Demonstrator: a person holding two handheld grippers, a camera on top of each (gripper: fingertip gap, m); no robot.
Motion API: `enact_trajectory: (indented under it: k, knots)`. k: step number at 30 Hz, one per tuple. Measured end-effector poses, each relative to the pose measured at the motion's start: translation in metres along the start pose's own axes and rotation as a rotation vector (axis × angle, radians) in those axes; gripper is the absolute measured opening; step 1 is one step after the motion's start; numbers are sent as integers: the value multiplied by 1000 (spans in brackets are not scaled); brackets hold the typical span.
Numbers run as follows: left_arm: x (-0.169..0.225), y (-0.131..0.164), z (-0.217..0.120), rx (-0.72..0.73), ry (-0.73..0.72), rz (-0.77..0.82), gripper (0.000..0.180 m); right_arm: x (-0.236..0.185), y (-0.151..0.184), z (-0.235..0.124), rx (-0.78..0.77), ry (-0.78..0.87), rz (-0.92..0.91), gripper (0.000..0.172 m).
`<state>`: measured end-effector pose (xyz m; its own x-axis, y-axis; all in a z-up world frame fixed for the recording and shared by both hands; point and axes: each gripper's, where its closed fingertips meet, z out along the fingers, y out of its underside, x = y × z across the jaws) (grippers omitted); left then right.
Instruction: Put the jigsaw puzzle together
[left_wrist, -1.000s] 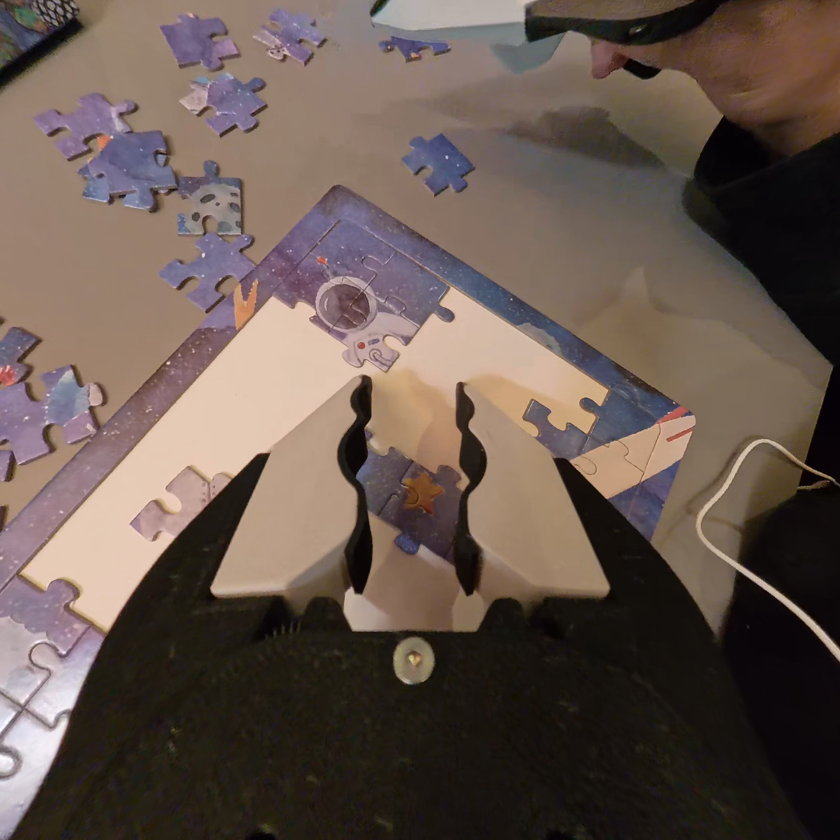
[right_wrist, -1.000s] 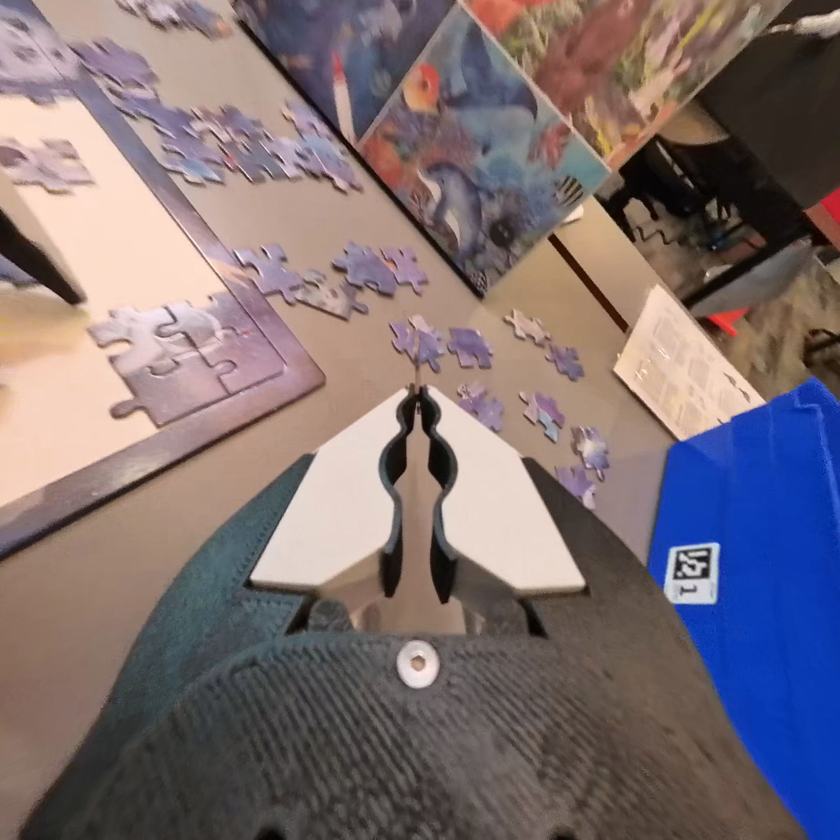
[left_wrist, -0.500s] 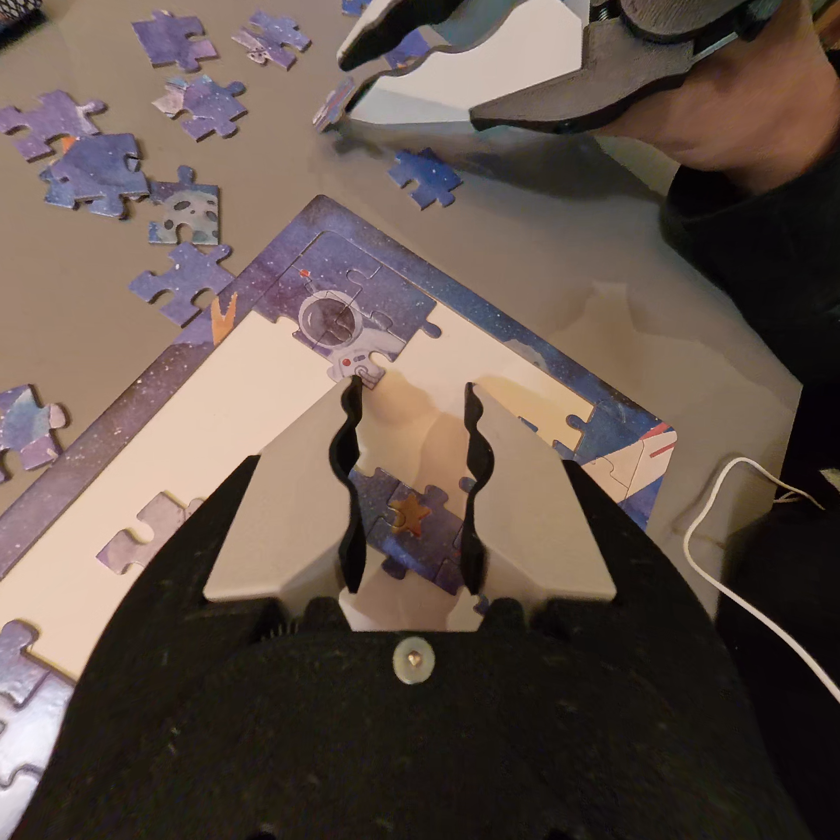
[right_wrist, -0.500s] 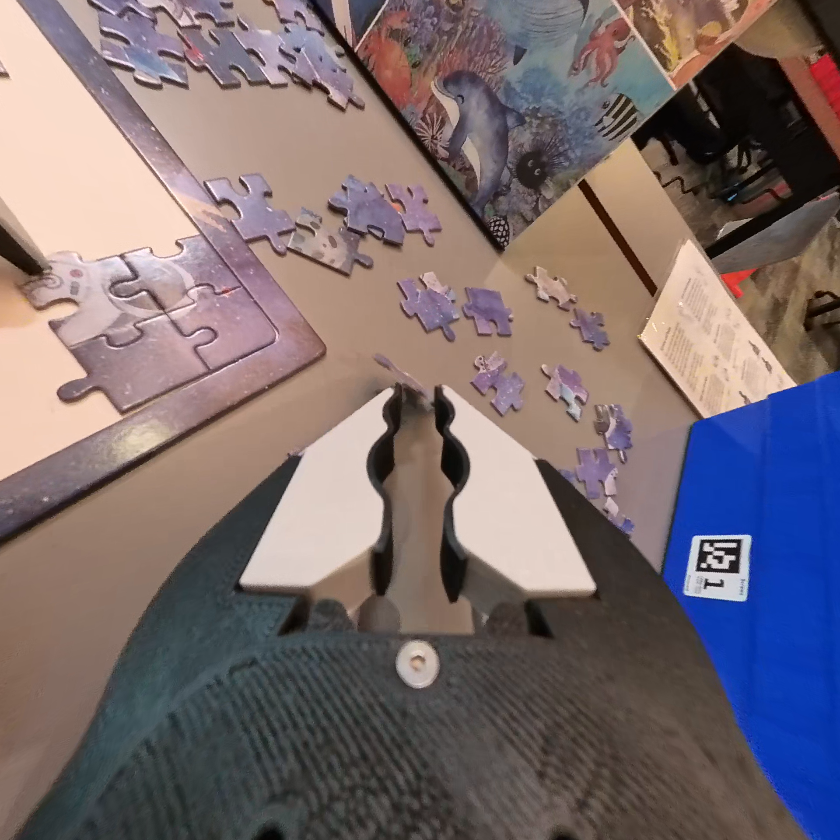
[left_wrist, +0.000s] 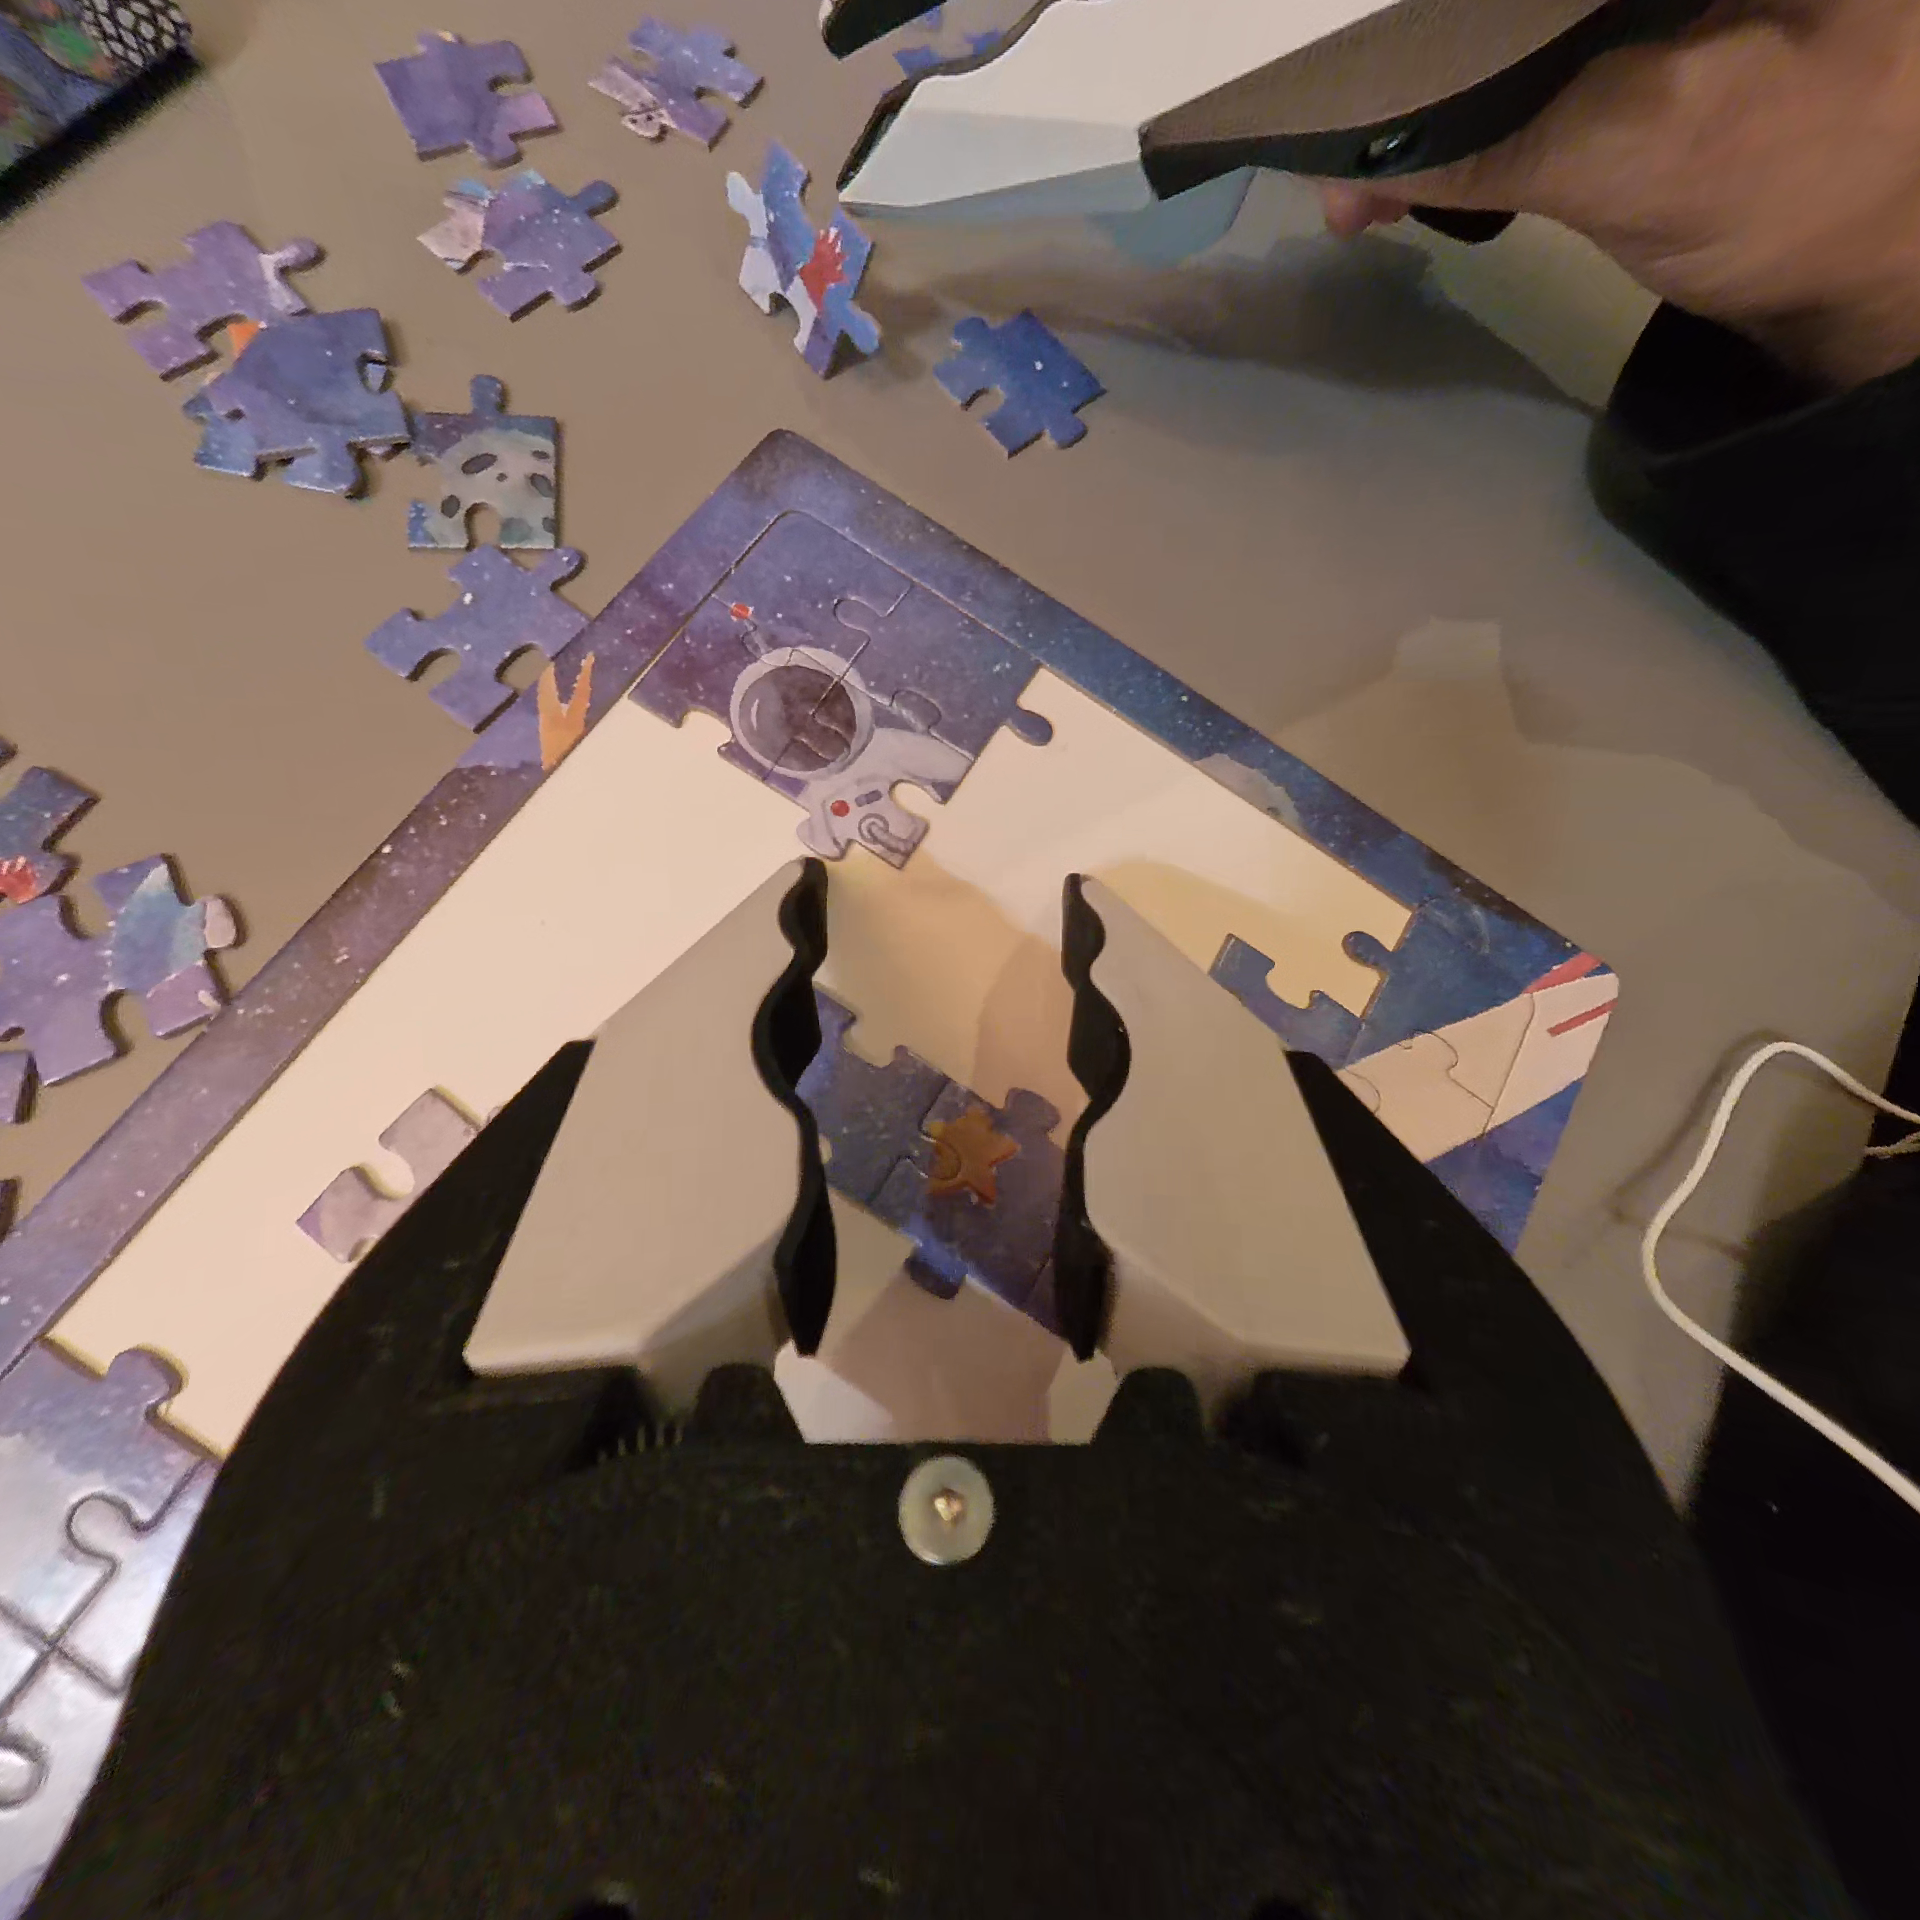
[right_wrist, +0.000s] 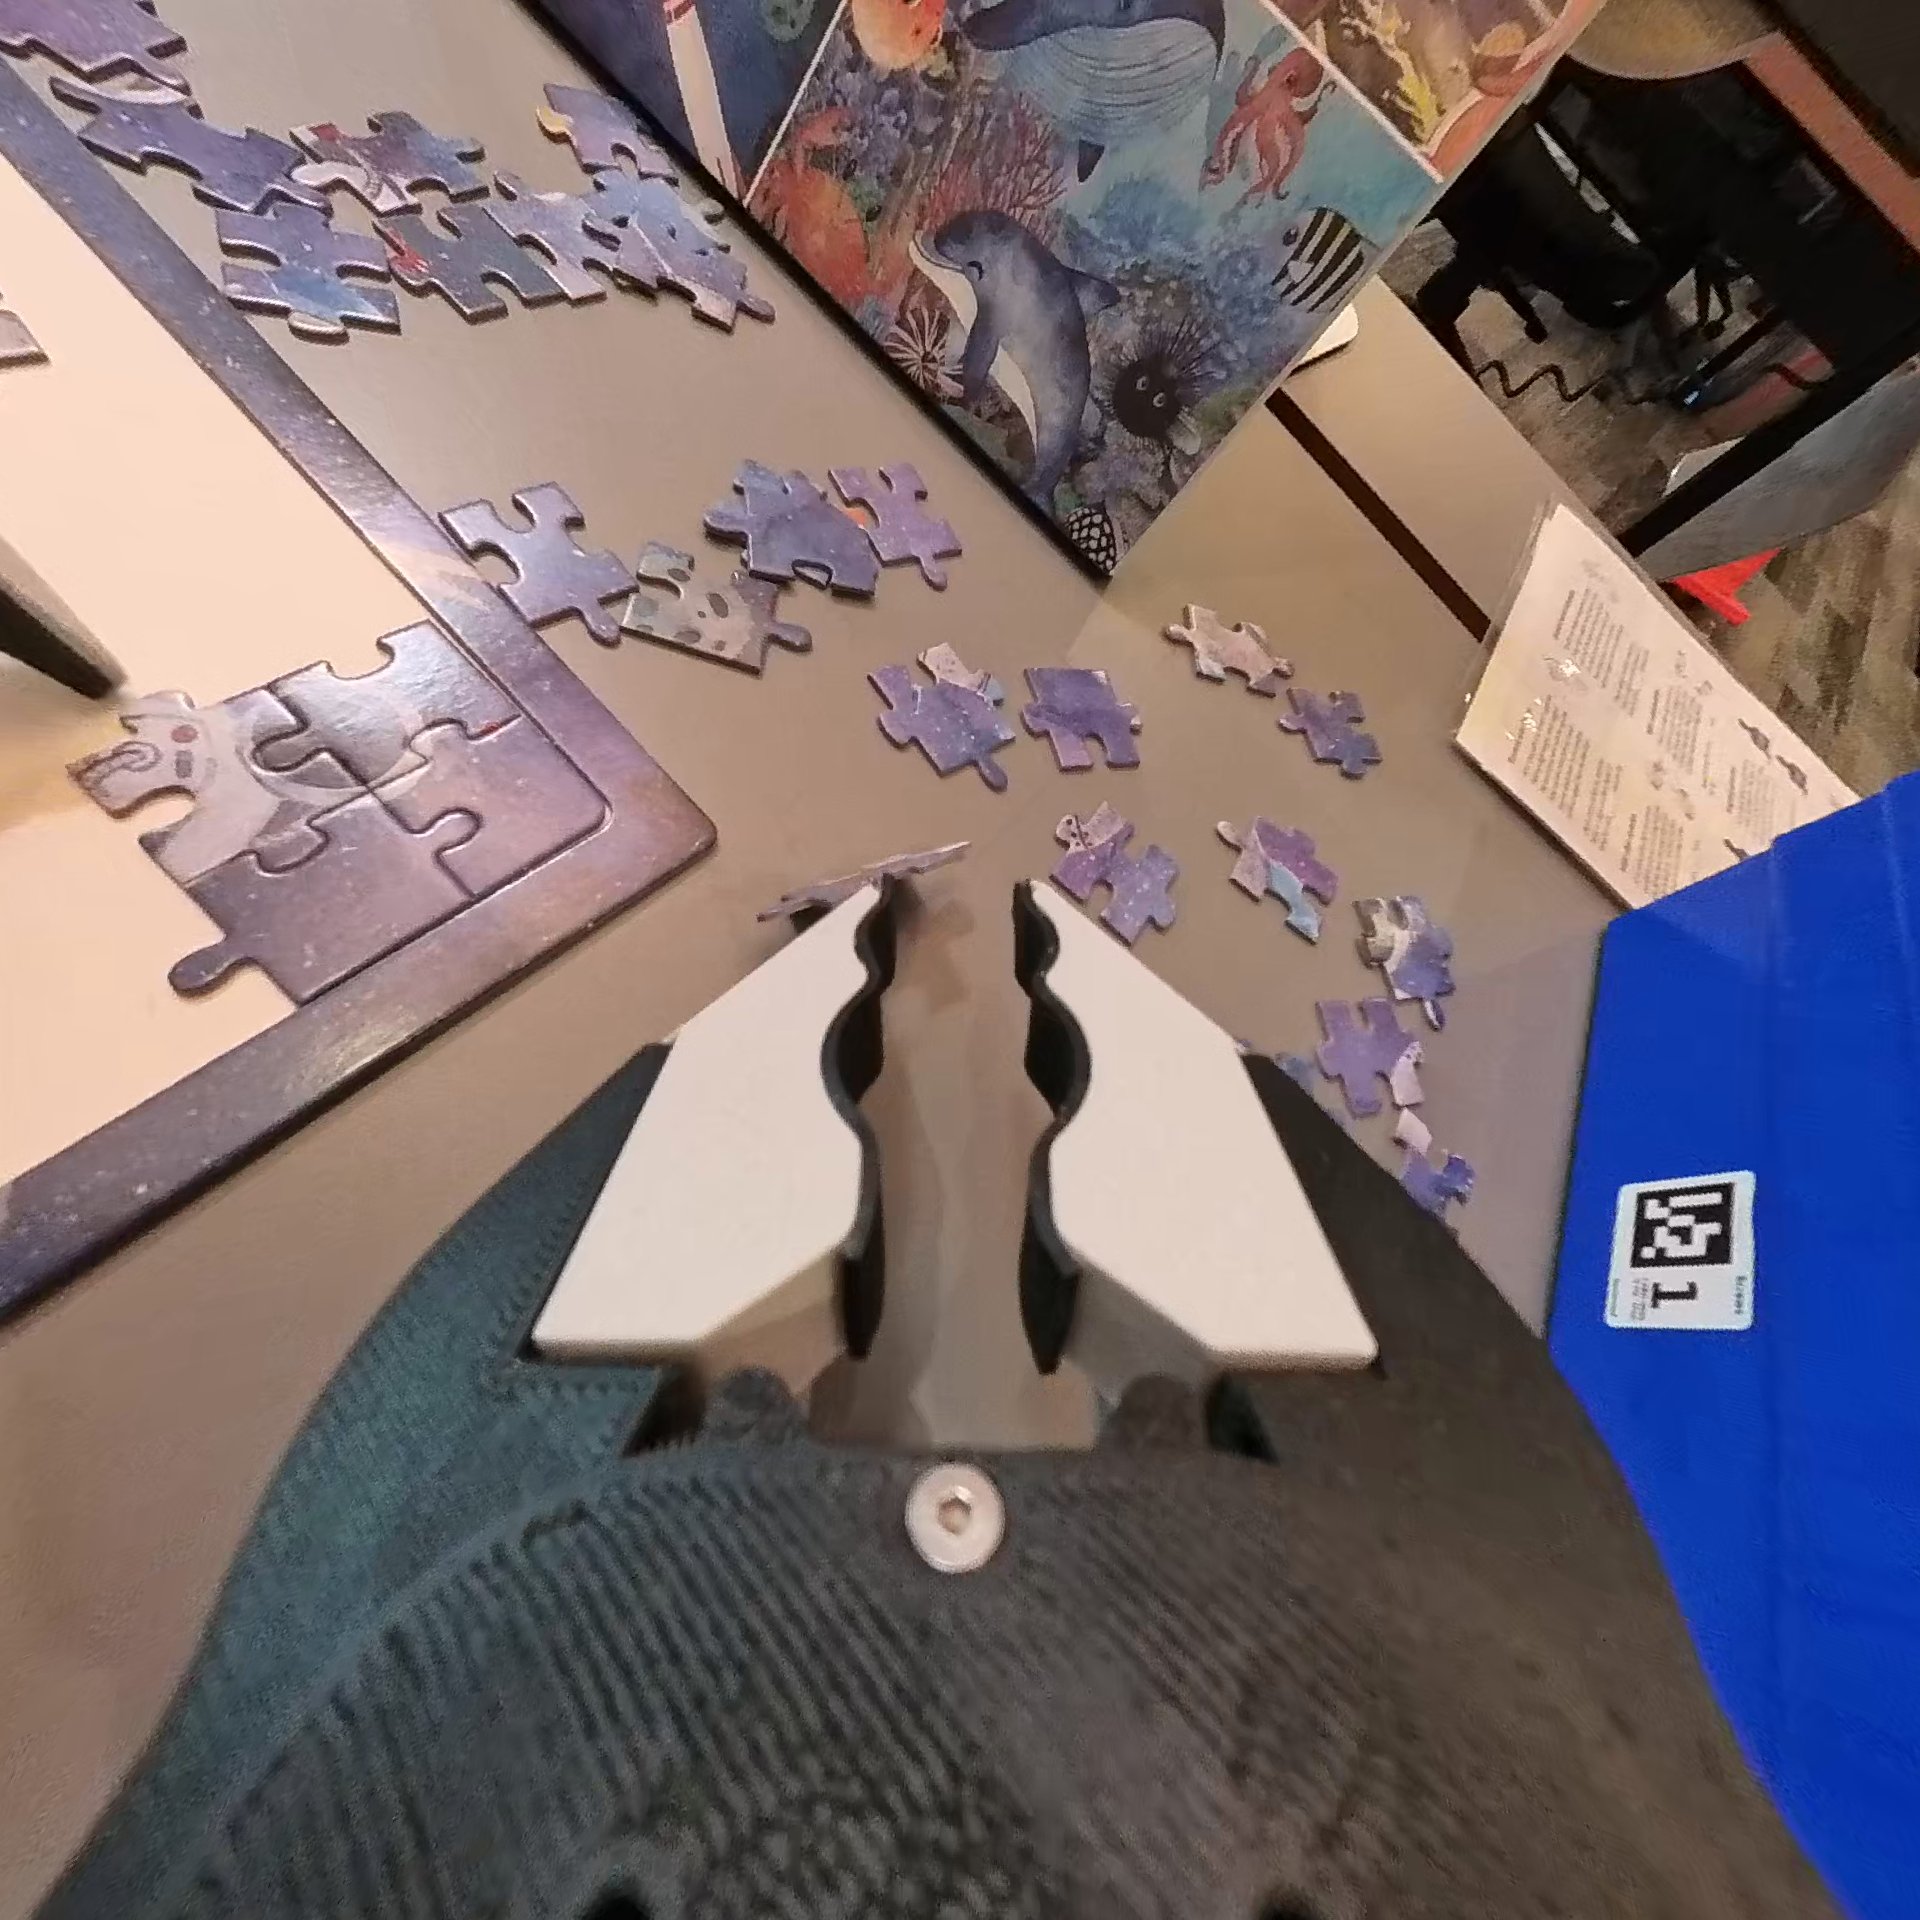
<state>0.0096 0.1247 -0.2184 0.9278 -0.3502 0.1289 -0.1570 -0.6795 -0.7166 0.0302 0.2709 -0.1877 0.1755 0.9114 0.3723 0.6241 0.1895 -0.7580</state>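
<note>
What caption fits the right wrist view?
Right gripper, fingers apart, beside a tilted puzzle piece near the puzzle tray.

A matte grey-brown bench (right_wrist: 644, 436) fills both views under warm, dim light. Beyond its far edge, up and right of the jaws, lie patterned grey carpet (right_wrist: 1787, 520) and dark furniture legs (right_wrist: 1766, 447).

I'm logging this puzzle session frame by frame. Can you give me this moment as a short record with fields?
Surface: grey table
Puzzle tray: partly filled; astronaut pieces in its far corner
Left tool: open, above the tray's bare cream floor, holds nothing
Right tool: open; tilted puzzle piece at its left fingertip
Loose pieces: scattered flat on the table
Right edge: blue bin
</note>
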Motion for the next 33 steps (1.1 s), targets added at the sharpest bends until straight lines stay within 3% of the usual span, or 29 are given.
enact_trajectory:
  k: [25,29,33]
  knots:
    - [-6,-13,-5,44,-2,-22,46,15,-9,-11,59,41,85,20]
    - [-38,-20,-26,91,-92,-10,46,22,-16,-16,127,51,136,20]
    - [-105,-28,-65,143,-281,9,46,31,-21,-22,196,73,182,19]
